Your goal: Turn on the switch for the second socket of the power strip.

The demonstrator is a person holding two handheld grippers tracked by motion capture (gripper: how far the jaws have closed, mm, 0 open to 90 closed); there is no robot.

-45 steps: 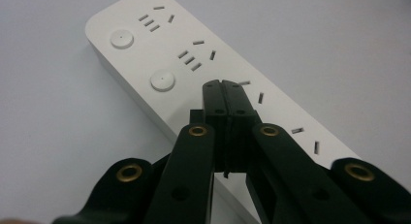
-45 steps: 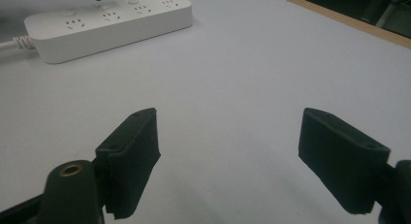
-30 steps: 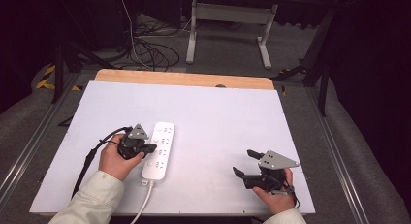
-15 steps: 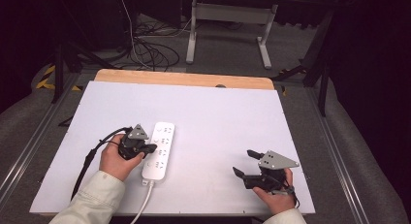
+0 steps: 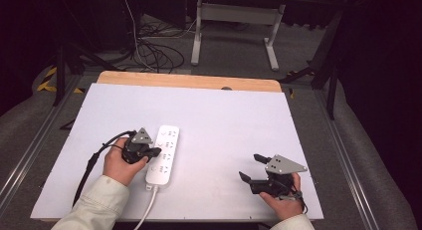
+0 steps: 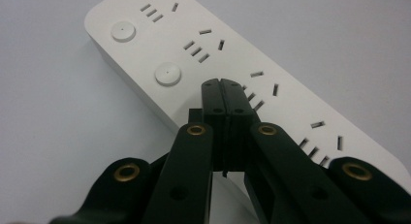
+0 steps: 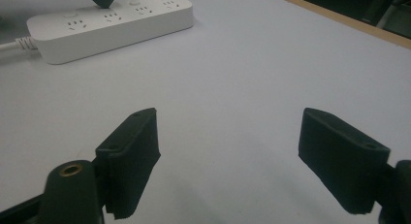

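- We see a white power strip (image 5: 163,154) lying flat on the desk (image 5: 224,120), in the left half, nearer the front edge than the back edge.
- Its long side runs from the front edge toward the back edge, leaning a little to the right. Its white cord (image 5: 144,210) comes out of the end near the front edge.
- The strip is smooth, hard plastic, long and flat with round corners. In the left gripper view we see small slot holes in groups and round buttons (image 6: 168,74) on its top.
- The desk top is plain, pale and smooth, with a strip of wood (image 5: 189,81) along the back edge.
- The left gripper (image 5: 155,152) is black, held in a hand (image 5: 119,165) with a pale sleeve. Its jaws are pressed tight together with nothing between them. Their tips sit over the top of the strip, about halfway along; we cannot tell if they touch it.
- The right gripper (image 5: 253,168) is near the front right corner, well apart from the strip. Its jaws are spread wide and hold nothing.
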